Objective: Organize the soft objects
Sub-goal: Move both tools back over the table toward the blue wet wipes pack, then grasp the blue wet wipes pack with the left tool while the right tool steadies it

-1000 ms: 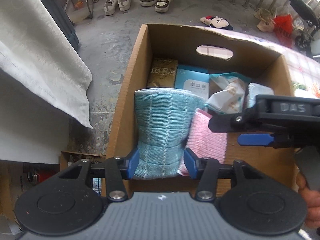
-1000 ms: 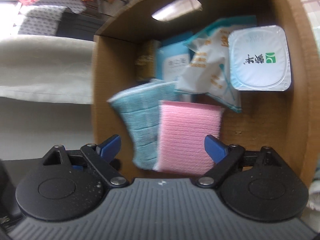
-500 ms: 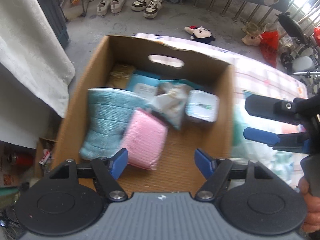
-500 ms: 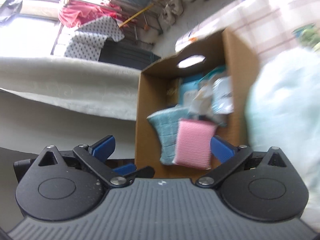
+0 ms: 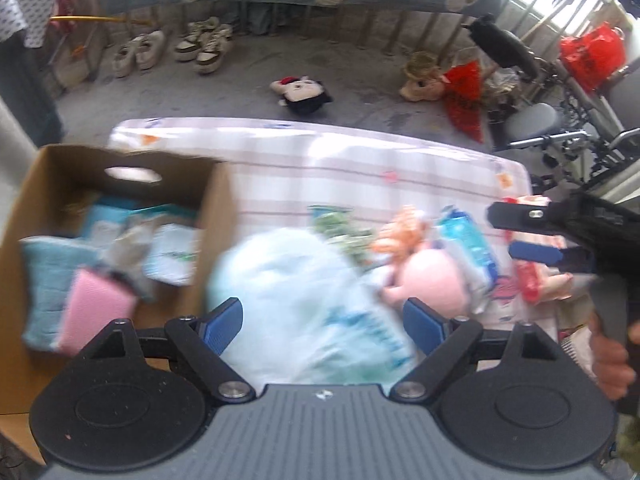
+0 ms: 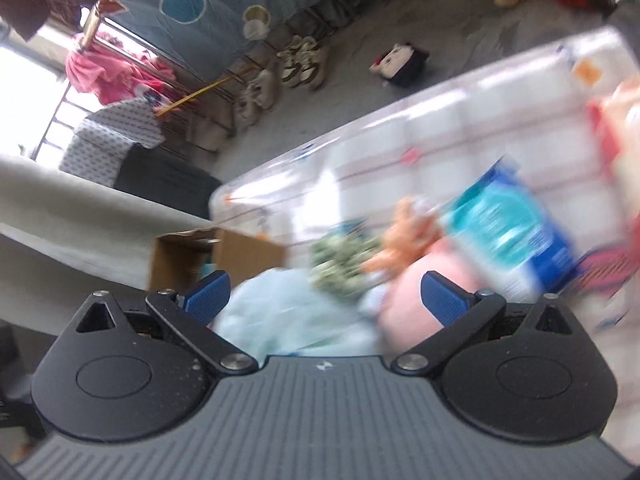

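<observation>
A cardboard box [image 5: 218,216] stands at the left of the table and holds a teal cloth [image 5: 42,280], a pink cloth [image 5: 94,312] and several packets. My left gripper [image 5: 322,322] is open and empty above a pale blue soft bundle [image 5: 304,292]. A pink plush [image 5: 430,284] and a blue packet [image 5: 468,240] lie to the right. My right gripper [image 6: 324,292] is open and empty over the same bundle [image 6: 280,312] and pink plush [image 6: 404,300]; it also shows at the right of the left wrist view [image 5: 536,254].
The table wears a pink checked cloth [image 5: 360,172]. A green patterned item [image 5: 340,228] and red packets [image 5: 528,280] lie among the pile. Shoes [image 5: 204,42] and a plush toy [image 5: 302,90] are on the floor beyond. A white sheet [image 6: 80,220] hangs left.
My left gripper has let go of the teal cloth, which now lies in the box. Both grippers have pulled back out of the box and swung right over the pile on the table.
</observation>
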The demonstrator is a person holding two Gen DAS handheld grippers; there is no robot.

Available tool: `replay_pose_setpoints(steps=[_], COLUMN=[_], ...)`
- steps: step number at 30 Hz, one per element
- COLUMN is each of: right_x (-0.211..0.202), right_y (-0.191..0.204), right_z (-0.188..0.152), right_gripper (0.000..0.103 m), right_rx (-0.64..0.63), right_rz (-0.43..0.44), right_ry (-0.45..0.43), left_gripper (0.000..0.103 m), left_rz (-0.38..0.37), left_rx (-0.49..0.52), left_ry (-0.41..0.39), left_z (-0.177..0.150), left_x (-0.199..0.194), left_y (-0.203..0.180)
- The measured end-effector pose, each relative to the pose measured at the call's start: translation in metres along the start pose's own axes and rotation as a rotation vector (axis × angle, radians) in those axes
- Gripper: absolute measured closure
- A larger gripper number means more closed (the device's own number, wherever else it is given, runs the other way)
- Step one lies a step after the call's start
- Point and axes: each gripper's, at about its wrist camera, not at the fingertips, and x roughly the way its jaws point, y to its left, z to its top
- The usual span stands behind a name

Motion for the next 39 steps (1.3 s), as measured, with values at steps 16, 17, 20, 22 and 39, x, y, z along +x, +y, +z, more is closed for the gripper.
replay_pose_setpoints(steps=[16, 17, 20, 22, 39], right_x=[0.093, 0.095, 0.1, 0.101, 0.032], right_y=[-0.094, -0.094, -0.098, -0.104, -0.163], right_z=[0.038, 0.037, 0.036, 0.034, -0.062], right_gripper=[0.001, 0.001, 0.012, 0.023, 0.029], right_rx=[-0.213, -0.225, -0.245, -0.252, 0.15], right_rz=[-0.1, -0.104, -0.132, -0.156, -0.158], right_ry=[0.246, 0.248, 0.264, 0.275, 0.395], left_gripper=[0.063, 0.064, 0.067, 0.067, 0.057], left_rz=[0.111, 0.114, 0.122, 0.121, -0.029], left_rx=[0.021, 0.02, 0.023, 0.02, 0.047], left_ry=[0.075, 0.079, 0.088, 0.099, 0.262], left_z=[-0.008, -0.01, -0.013, -0.016, -0.054], left_x=[0.091, 0.091, 0.092, 0.092, 0.083], left_y=[-0.092, -0.094, -0.1, -0.103, -0.14])
